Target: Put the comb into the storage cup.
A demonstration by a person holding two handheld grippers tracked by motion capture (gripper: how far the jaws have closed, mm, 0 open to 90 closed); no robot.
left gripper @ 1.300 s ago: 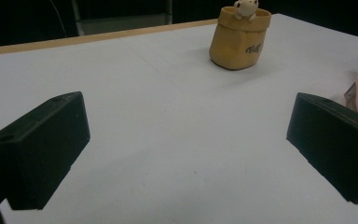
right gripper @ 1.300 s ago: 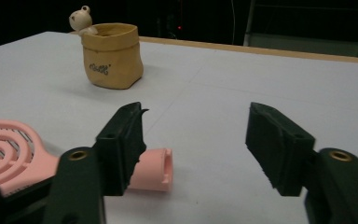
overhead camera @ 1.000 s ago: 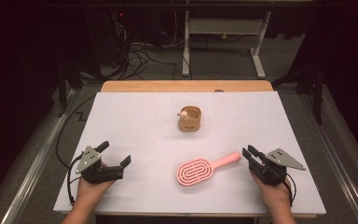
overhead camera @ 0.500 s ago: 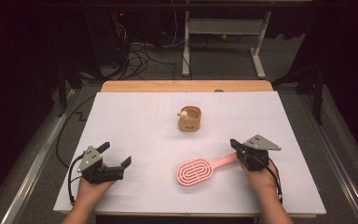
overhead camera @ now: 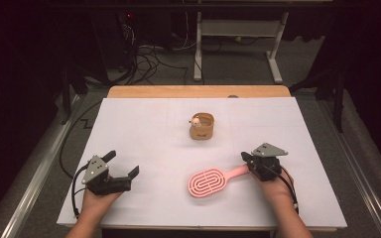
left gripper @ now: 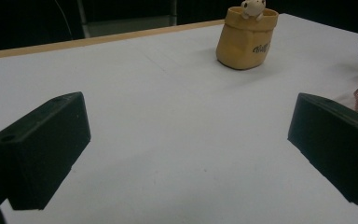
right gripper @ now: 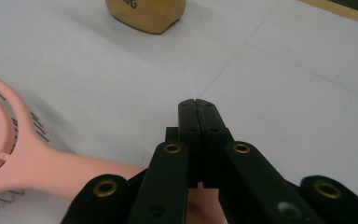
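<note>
A white table (overhead camera: pixel 149 134) fills the middle of the high view, with a wooden edge along its far side. Just above centre stands a small tan pot (overhead camera: pixel 201 127) shaped like a sack, a pale little figure peeking over its rim; in the left gripper view, upper right, the pot carries dark lettering that is too blurred to read. A pink hairbrush (overhead camera: pixel 213 181) lies flat in the lower middle of the high view, its handle pointing right. The right gripper (overhead camera: pixel 248 159), lower right, sits at the end of that handle; in the right gripper view its jaws meet tip to tip, closed, with the pink handle passing beneath them. The left gripper (overhead camera: pixel 124 166), lower left, rests with jaws spread wide apart over bare table.
</note>
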